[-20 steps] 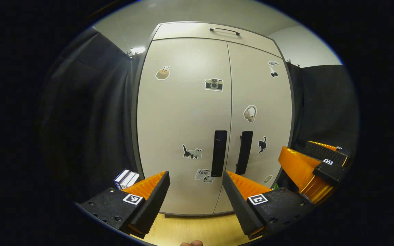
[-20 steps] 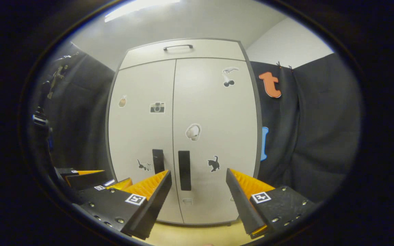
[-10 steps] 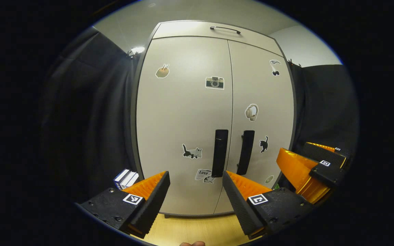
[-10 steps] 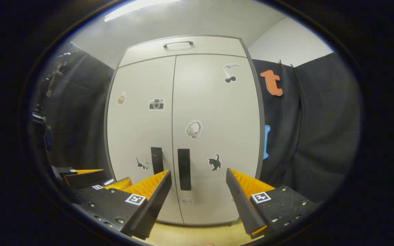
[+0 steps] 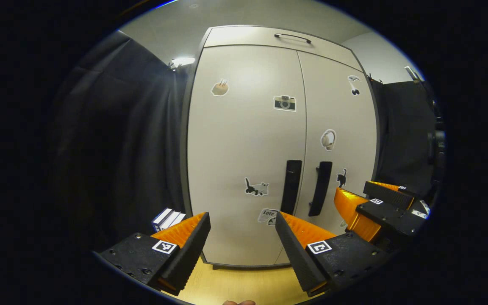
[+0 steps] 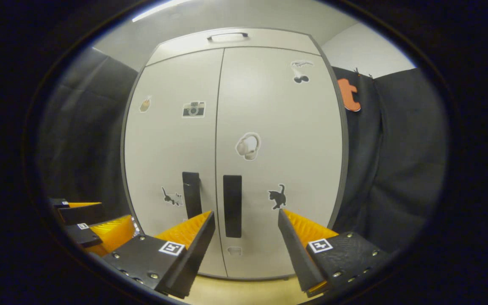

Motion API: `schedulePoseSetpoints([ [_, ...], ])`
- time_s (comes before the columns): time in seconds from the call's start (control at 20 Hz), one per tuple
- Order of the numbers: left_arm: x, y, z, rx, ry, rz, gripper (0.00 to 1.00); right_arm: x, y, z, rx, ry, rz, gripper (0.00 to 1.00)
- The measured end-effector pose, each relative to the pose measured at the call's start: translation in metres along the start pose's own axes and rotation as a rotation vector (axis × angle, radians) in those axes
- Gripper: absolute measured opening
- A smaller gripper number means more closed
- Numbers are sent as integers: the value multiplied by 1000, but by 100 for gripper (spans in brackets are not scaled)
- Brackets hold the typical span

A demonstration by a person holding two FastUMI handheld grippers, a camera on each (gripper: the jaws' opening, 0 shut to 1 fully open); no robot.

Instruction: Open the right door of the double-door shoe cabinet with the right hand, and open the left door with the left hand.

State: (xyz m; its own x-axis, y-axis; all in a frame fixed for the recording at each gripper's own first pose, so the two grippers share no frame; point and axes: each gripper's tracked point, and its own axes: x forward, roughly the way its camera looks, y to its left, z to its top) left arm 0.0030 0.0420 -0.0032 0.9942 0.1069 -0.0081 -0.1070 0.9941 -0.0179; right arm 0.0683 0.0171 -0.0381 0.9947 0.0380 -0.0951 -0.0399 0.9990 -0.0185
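The shoe cabinet [image 5: 244,169] stands upright on a pale wooden floor [image 5: 244,284] between black cloth walls, both doors shut, with 2 black vertical handles either side of the centre seam. Going from the left: a small stack of boxes [image 5: 167,218] sits at the cabinet's left foot; the left door [image 5: 244,140] carries several stickers, and its handle [image 5: 291,186] lies just left of the seam. The left gripper [image 5: 242,233] hovers in front, fingers spread wide and empty, with that handle above its right finger, so it is off-centre and apart from the door. Right of the seam, the right door [image 6: 278,140] bears its handle [image 6: 232,205], which sits between the fingers of the right gripper [image 6: 246,231], nearer the left one; this gripper is likewise wide open, holding nothing, and not touching. The doors look like stiff, light panels that should swing on outer hinges; the rigid bar handles are the natural place to take hold, pinched across their width near mid-height, then pulled outward along an arc.
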Motion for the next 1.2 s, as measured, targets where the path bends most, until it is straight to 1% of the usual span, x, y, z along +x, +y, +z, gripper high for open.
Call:
schedulePoseSetpoints([
  [0.05,0,6,0,-4,1,13,96,6,3,-1,-7,3,4,87],
  [0.1,-1,12,-1,-7,2,26,96,12,5,-2,-15,5,7,90],
  [0.15,-2,19,-2,-9,5,42,96,18,9,-4,-22,7,10,87],
  [0.25,-2,32,-4,-13,10,71,96,32,14,-9,-31,13,10,87],
  [0.3,-3,39,-7,-14,14,86,96,38,15,-13,-35,19,9,82],
  [0.4,-3,51,-9,-17,22,114,96,52,17,-19,-45,31,2,82],
  [0.45,-3,58,-10,-17,26,127,96,58,15,-22,-49,38,-14,81],
  [0.5,-4,64,-12,-17,28,140,96,64,14,-24,-46,42,-13,72],
  [0.65,-3,78,-14,-15,36,171,96,76,15,-31,-27,64,-18,72],
  [0.7,-3,81,-16,-16,39,177,96,80,17,-32,-22,66,-14,58],
  [0.75,-3,83,-17,-16,41,182,96,82,18,-32,-16,70,-12,62],
  [0.8,-3,86,-17,-17,41,186,96,84,18,-33,-12,71,-16,62],
  [0.85,-3,88,-18,-17,44,189,96,85,19,-32,-2,68,-12,56],
  [0.9,-2,89,-19,-17,47,192,96,87,20,-31,2,72,-21,43],
  [1.0,-2,93,-21,-18,53,197,96,90,21,-34,11,62,-22,43],
  [1.05,-2,94,-22,-19,57,199,96,83,21,-29,22,61,-23,39],
  [1.1,-2,95,-23,-21,59,199,96,86,22,-32,23,68,-29,34],
  [1.2,-4,96,-24,-24,63,200,96,87,21,-32,16,72,-30,33],
])
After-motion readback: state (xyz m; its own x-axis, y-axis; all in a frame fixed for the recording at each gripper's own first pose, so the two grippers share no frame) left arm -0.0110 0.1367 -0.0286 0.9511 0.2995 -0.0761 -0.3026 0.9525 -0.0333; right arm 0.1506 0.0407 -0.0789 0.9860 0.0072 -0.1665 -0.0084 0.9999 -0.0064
